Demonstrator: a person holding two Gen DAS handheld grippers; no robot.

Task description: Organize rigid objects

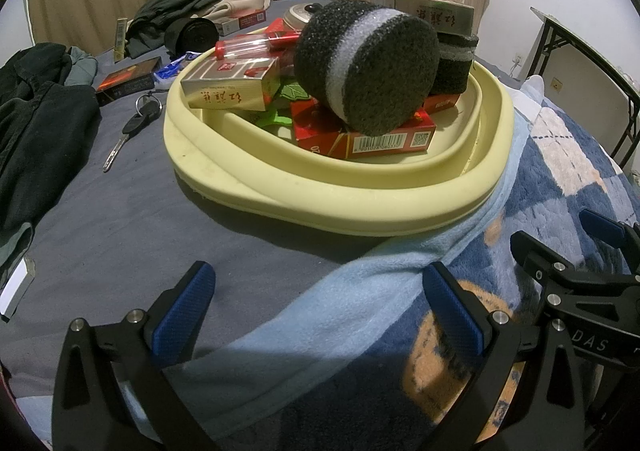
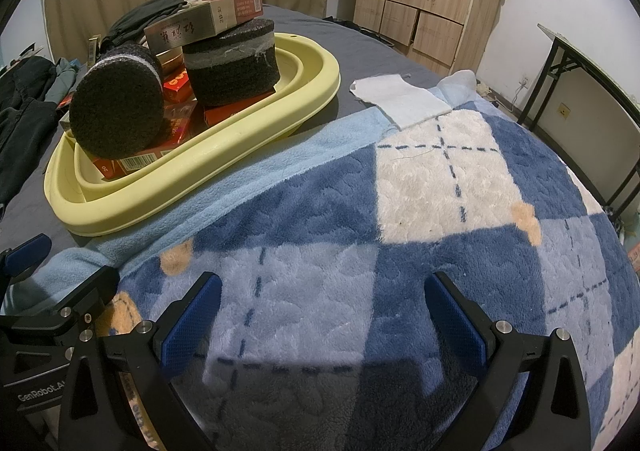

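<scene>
A pale yellow basin (image 1: 360, 207) (image 2: 256, 119) sits on the bed. In it lie red boxes (image 1: 360, 135), a gold box (image 1: 232, 85), a clear tube with red caps (image 1: 248, 45), and two dark round sponges with a grey band (image 1: 372, 63) (image 2: 232, 63). One sponge (image 2: 116, 107) lies on its side on the red boxes; the other stands flat with a gold box (image 2: 192, 27) on top. My left gripper (image 1: 320, 311) is open and empty, near the basin's front rim. My right gripper (image 2: 324, 315) is open and empty over the blanket, right of the basin.
A key (image 1: 128, 131), a dark red box (image 1: 128, 79), a black cylinder (image 1: 192, 35) and dark clothes (image 1: 36, 123) lie on the grey sheet left of the basin. A blue plaid blanket (image 2: 440, 211) with a white cloth (image 2: 400, 99) lies right. A folding table (image 2: 592, 99) stands far right.
</scene>
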